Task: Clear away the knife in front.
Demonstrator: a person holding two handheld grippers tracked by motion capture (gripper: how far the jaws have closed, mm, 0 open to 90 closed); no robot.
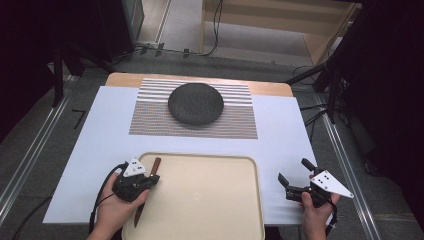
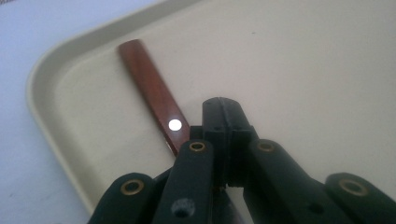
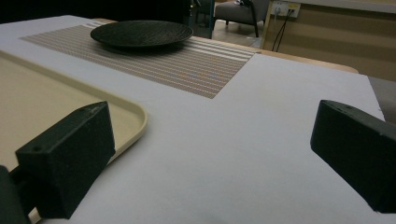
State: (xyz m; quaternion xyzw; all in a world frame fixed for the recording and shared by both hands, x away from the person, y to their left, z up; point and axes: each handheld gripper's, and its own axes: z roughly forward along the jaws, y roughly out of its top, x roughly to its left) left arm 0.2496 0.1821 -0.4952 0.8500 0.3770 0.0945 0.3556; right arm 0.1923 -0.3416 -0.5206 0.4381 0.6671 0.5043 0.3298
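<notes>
The knife (image 1: 148, 187) is lying at the left edge of the cream tray (image 1: 210, 200), its brown wooden handle (image 2: 152, 91) pointing toward the far rim and its blade running back under the left hand-held gripper (image 1: 150, 180). The bench (image 1: 100, 150) is carrying a white sheet, with the tray sitting at its near side and a striped mat (image 1: 150, 120) lying farther back. A dark round plate (image 1: 195, 103) is resting on that mat, well apart from the tray. In the left gripper view the left hand-held gripper is hovering low over the tray with its jaws pressed together, just beside the handle; whether they are pinching the knife I cannot tell. The right hand-held gripper (image 1: 295, 177) is resting on the white sheet to the right of the tray, its jaws standing wide with nothing between them
</notes>
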